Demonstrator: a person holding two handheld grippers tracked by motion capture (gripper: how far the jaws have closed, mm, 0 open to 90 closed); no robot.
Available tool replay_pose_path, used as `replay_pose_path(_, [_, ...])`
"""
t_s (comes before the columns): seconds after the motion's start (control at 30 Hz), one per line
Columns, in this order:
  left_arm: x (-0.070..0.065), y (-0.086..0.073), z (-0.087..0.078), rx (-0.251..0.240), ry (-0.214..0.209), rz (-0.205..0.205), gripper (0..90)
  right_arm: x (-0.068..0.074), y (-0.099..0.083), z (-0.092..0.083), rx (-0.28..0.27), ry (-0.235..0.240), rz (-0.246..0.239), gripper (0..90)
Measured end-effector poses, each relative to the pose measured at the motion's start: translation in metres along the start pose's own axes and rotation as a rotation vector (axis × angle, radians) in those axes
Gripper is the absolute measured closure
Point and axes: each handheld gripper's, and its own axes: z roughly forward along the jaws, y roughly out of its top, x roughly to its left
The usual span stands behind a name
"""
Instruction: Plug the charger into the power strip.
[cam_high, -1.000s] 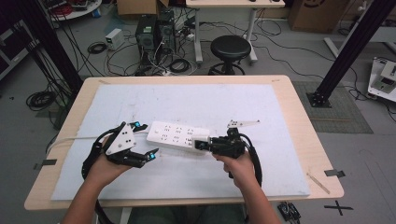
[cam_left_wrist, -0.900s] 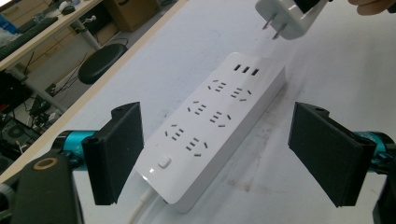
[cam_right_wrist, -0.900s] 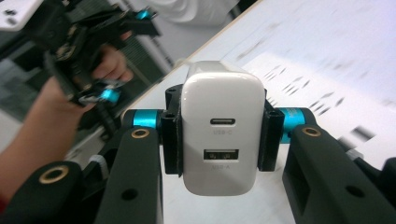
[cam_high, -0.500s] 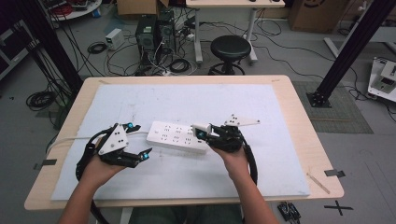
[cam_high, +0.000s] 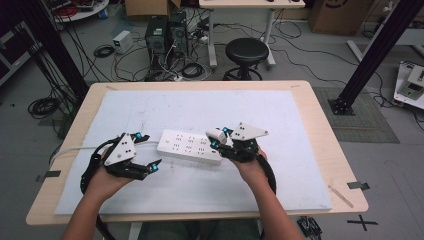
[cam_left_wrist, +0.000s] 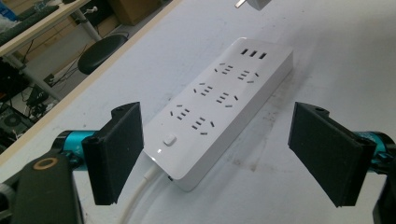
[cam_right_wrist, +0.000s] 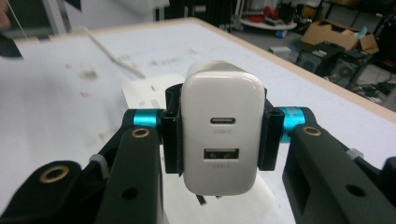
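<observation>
Squarely clamped: glossy rounded white charger (cam_right_wrist: 221, 140)

Right gripper (cam_high: 216, 140), clamped on the charger (cam_high: 216, 134), was low at the right end of the power strip (cam_high: 189, 146) a second ago; it has lifted slightly and now holds the charger just above that end. Left gripper (cam_high: 148, 151) has eased a little outward, away from the strip's left end, jaws wide apart. Strip itself sits marginally turned on the mat (cam_high: 295, 175).
</observation>
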Motion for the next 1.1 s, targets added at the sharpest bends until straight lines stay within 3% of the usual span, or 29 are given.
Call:
replay_pose_path(0.03, [0.0, 0.0, 0.0, 0.002, 0.001, 0.002, 18.1, 0.0, 0.002, 0.002, 0.033, -0.011, -0.041, 63.1])
replay_pose_path(0.1, [0.0, -0.001, 0.0, 0.002, 0.001, 0.003, 18.1, 0.0, 0.002, 0.002, 0.033, -0.011, -0.041, 63.1])
replay_pose_path(0.13, [0.001, -0.001, 0.0, 0.007, -0.003, 0.006, 18.1, 0.0, 0.007, 0.002, 0.066, -0.012, -0.087, 63.1])
replay_pose_path(0.43, [0.001, -0.003, 0.0, 0.007, -0.007, 0.007, 18.1, -0.006, 0.026, 0.007, 0.203, 0.048, -0.173, 63.0])
replay_pose_path(0.6, [0.002, -0.006, -0.003, 0.006, -0.001, -0.001, 18.1, -0.007, 0.031, 0.009, 0.249, 0.065, -0.225, 63.1])
replay_pose_path(0.8, [0.002, -0.008, -0.004, 0.002, -0.002, -0.006, 18.1, -0.01, 0.038, 0.017, 0.287, 0.086, -0.256, 63.1])
replay_pose_path(0.87, [0.002, -0.01, -0.005, 0.005, -0.001, -0.001, 18.1, -0.01, 0.043, 0.025, 0.335, 0.099, -0.271, 63.1])
replay_pose_path(1.1, [0.002, -0.015, -0.01, -0.009, 0.007, -0.022, 18.1, -0.012, 0.053, 0.042, 0.417, 0.127, -0.304, 63.1])
